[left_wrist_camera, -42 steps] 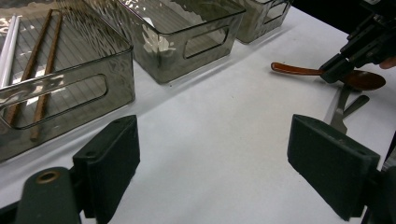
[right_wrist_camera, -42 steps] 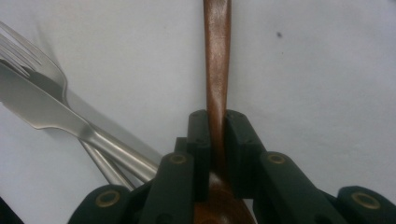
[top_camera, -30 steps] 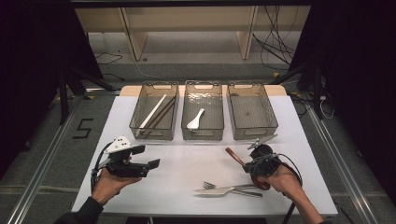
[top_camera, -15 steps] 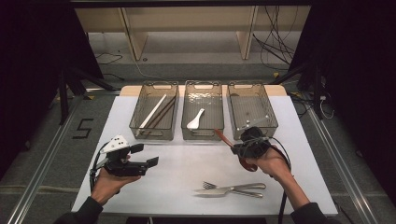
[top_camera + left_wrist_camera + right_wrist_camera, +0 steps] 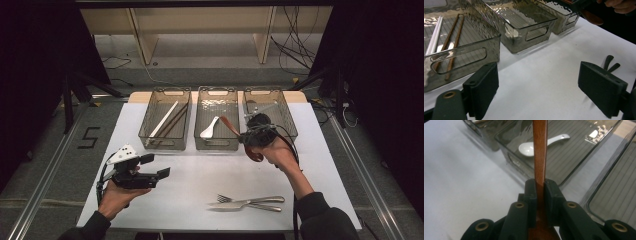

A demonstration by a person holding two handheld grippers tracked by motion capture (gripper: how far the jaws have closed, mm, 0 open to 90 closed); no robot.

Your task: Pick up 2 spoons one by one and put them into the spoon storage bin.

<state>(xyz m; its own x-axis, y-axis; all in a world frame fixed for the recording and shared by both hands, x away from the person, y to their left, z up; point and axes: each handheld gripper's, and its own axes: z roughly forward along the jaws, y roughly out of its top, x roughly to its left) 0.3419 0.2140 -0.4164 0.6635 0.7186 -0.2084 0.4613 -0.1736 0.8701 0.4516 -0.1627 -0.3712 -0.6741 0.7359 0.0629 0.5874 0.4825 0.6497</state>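
You have a white table (image 5: 200, 175) in front of you, smooth and matte, with 3 smoky clear ribbed bins in a row at its far side. The left bin (image 5: 165, 120) holds a white stick and brown chopsticks (image 5: 172, 122), the middle bin (image 5: 216, 119) a glossy white spoon (image 5: 209, 128). A steel fork and knife (image 5: 247, 202) lie near your edge. Your right gripper (image 5: 252, 135) is clamped on the wooden spoon (image 5: 540, 152), a slim reddish-brown handle pointing over the middle bin's near wall, its bowl hanging behind your hand. Your left gripper (image 5: 549, 87) rests low with its pads wide apart, nothing between them.
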